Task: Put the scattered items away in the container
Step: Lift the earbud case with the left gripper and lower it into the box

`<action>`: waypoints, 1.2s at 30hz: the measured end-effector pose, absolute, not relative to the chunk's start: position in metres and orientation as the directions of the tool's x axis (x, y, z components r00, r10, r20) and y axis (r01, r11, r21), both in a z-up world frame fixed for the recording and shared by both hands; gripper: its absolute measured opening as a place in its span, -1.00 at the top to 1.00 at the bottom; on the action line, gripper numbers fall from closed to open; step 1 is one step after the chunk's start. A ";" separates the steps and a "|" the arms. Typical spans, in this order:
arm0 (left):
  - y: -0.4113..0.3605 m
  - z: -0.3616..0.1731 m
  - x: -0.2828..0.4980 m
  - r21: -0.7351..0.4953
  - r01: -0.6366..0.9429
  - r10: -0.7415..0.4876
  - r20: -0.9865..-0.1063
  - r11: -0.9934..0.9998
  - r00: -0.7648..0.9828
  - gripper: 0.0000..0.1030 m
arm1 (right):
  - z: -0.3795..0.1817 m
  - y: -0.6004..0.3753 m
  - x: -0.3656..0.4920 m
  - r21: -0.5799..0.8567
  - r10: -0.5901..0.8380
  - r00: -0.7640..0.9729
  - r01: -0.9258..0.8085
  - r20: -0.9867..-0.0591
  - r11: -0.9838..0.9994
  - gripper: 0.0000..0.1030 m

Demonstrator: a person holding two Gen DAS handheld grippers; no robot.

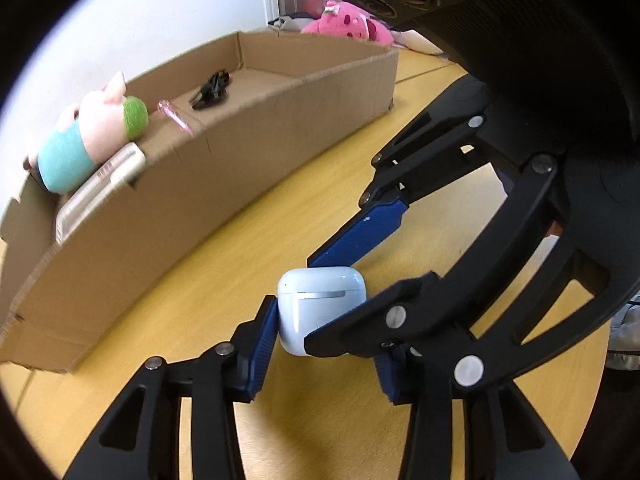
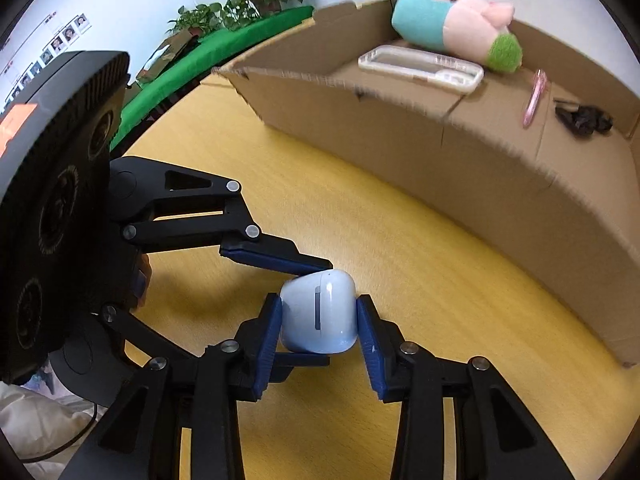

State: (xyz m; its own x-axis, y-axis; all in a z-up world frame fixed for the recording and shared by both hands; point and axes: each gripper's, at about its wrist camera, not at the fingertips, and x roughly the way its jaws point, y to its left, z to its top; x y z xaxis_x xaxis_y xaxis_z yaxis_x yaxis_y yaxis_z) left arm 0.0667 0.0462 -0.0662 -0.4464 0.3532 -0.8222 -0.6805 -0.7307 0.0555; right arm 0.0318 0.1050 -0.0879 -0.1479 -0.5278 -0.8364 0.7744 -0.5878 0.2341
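Slippage is the main worry: the white earbud case (image 2: 318,312) is smooth and rounded, and both tools are on it at once just above the yellow tabletop (image 2: 420,280), in front of the cardboard box's (image 2: 480,176) near wall. The right gripper (image 2: 319,320) has its blue pads pressed against the case's two sides, so it grips the case. The left gripper (image 1: 320,320) shows one pad touching the case on one side, with its other finger hidden behind the right tool; in the right wrist view its jaws bracket the case top and bottom, so I judge it closed on the case too, though less surely. If one tool lets go late or pulls at an angle, the case could squirt out and skid away from the box, or its lid could pop open. Lifting over the near wall risks clipping the cardboard edge. Inside the box already lie a plush pig (image 2: 456,20), a clear phone case (image 2: 420,66), a pink pen (image 2: 534,98) and a black clip (image 2: 584,116). No brand or writing is readable on the case; wall posters are too blurred to read.
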 end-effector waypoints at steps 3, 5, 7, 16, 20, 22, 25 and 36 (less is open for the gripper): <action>0.046 -0.047 0.066 0.101 -0.685 0.344 -0.806 -0.721 -0.482 0.17 | -0.068 0.108 0.030 0.214 -0.550 -0.192 0.779 -0.813 -0.589 0.20; 0.049 -0.030 0.064 0.149 -0.687 0.333 -0.789 -0.711 -0.516 0.17 | -0.052 0.111 0.028 0.196 -0.565 -0.229 0.781 -0.792 -0.592 0.20; 0.052 -0.015 0.062 0.189 -0.685 0.327 -0.770 -0.703 -0.548 0.17 | -0.035 0.120 0.024 0.168 -0.575 -0.269 0.786 -0.773 -0.594 0.21; 0.062 0.043 0.005 0.322 -0.660 0.291 -0.707 -0.679 -0.644 0.17 | 0.033 0.116 -0.043 0.052 -0.573 -0.376 0.804 -0.728 -0.593 0.48; 0.064 0.066 -0.024 0.324 -0.650 0.301 -0.687 -0.687 -0.661 0.17 | 0.061 0.122 -0.067 0.023 -0.574 -0.405 0.803 -0.711 -0.595 0.48; 0.065 0.073 -0.037 0.331 -0.648 0.302 -0.680 -0.686 -0.668 0.17 | 0.070 0.127 -0.081 0.034 -0.586 -0.401 0.806 -0.704 -0.592 0.49; 0.068 0.079 -0.056 0.346 -0.645 0.293 -0.678 -0.681 -0.674 0.17 | 0.079 0.129 -0.096 0.032 -0.587 -0.399 0.808 -0.704 -0.588 0.50; 0.058 0.069 -0.121 0.302 -0.648 0.276 -0.722 -0.700 -0.634 0.17 | 0.069 0.111 -0.157 0.039 -0.567 -0.375 0.809 -0.734 -0.586 0.50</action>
